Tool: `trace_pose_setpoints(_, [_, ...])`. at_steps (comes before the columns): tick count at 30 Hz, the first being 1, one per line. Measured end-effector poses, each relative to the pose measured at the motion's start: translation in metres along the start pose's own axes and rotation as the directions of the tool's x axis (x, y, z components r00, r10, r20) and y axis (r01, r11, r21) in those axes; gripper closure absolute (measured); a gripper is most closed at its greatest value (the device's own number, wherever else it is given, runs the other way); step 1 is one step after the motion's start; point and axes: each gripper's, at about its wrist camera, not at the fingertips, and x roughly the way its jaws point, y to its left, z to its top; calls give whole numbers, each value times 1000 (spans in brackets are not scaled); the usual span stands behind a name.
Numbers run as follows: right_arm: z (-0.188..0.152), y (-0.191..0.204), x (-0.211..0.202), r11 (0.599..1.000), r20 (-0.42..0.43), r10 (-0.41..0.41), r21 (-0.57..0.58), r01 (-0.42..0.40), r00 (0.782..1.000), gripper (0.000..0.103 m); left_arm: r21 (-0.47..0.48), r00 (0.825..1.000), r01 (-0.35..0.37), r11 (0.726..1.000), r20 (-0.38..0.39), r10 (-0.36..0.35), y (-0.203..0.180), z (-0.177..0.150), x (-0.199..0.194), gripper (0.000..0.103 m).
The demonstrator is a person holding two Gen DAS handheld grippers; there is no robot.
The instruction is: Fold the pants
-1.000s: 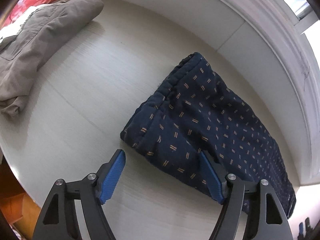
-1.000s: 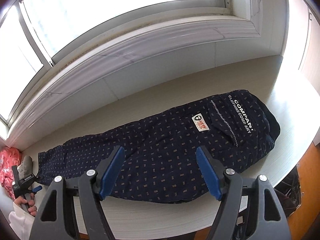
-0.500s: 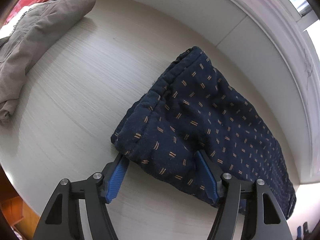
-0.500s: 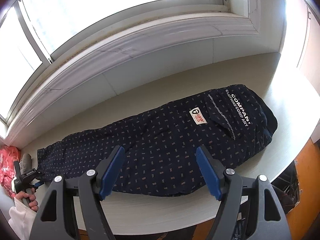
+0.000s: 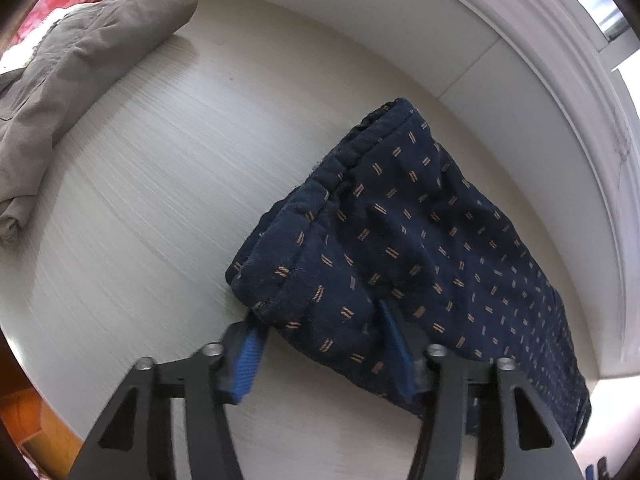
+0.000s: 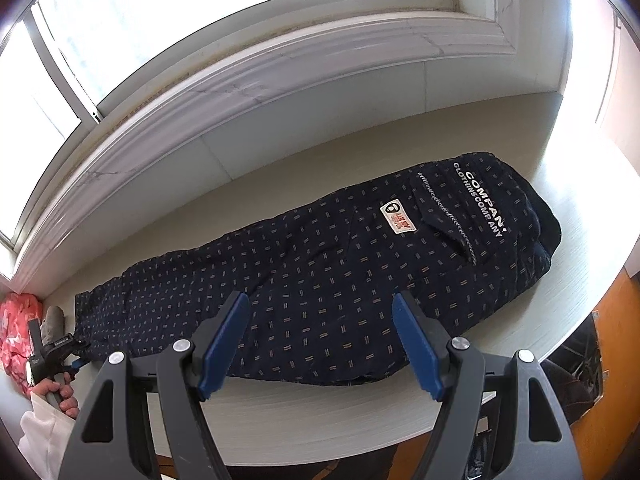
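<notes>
Probably the left gripper [image 5: 320,344], whose jaws have just been closing around the hem corner of the one pair of navy pants [image 5: 420,248] at centre frame, catches only the top layer, so the fold drags unevenly. One grey garment [image 5: 80,68] lies upper left. The right gripper [image 6: 320,344] hovers released.

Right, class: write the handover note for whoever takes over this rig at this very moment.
Left gripper: jaws have just been closing around the leg-hem corner of the navy pants; firm grip not confirmed.
Right gripper: open, holding nothing, above the pants' near edge.
Pants lie lengthwise on the table, legs stacked.
Left: secure the hem, fold it towards the waist.
Grey garment lies aside.
</notes>
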Motion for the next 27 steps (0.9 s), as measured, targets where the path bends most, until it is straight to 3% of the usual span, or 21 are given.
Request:
trace_pose_setpoints(7, [-1, 4, 6, 1000, -17, 16, -16, -16, 1000, 32, -18, 999, 11, 1000, 35, -10, -6, -6, -10, 78])
trace_pose_setpoints(11, [1, 5, 12, 999, -35, 38, -4, -38, 999, 32, 26, 995, -1, 1000, 99, -1, -18, -12, -36, 82])
trace_pose_setpoints(16, [6, 19, 23, 993, -83, 112, -16, -114, 990, 32, 160, 975, -1, 987, 221, -35, -59, -24, -87, 83])
trace_pose_setpoints(19, [10, 37, 29, 985, -103, 149, -68, -157, 983, 32, 254, 961, 13, 967, 265, -83, -93, -35, -114, 84])
trace_pose_setpoints(22, [16, 55, 34, 972, -116, 172, -141, -188, 978, 32, 340, 951, 78, 937, 256, -172, -129, -45, -131, 85])
trace_pose_setpoints(25, [25, 69, 35, 955, -109, 209, -190, -226, 972, 32, 426, 937, 206, 881, 174, -304, -164, -60, -137, 86])
trace_pose_setpoints(27, [35, 75, 34, 944, -103, 250, -197, -266, 963, 32, 490, 920, 293, 821, 88, -381, -191, -77, -132, 86])
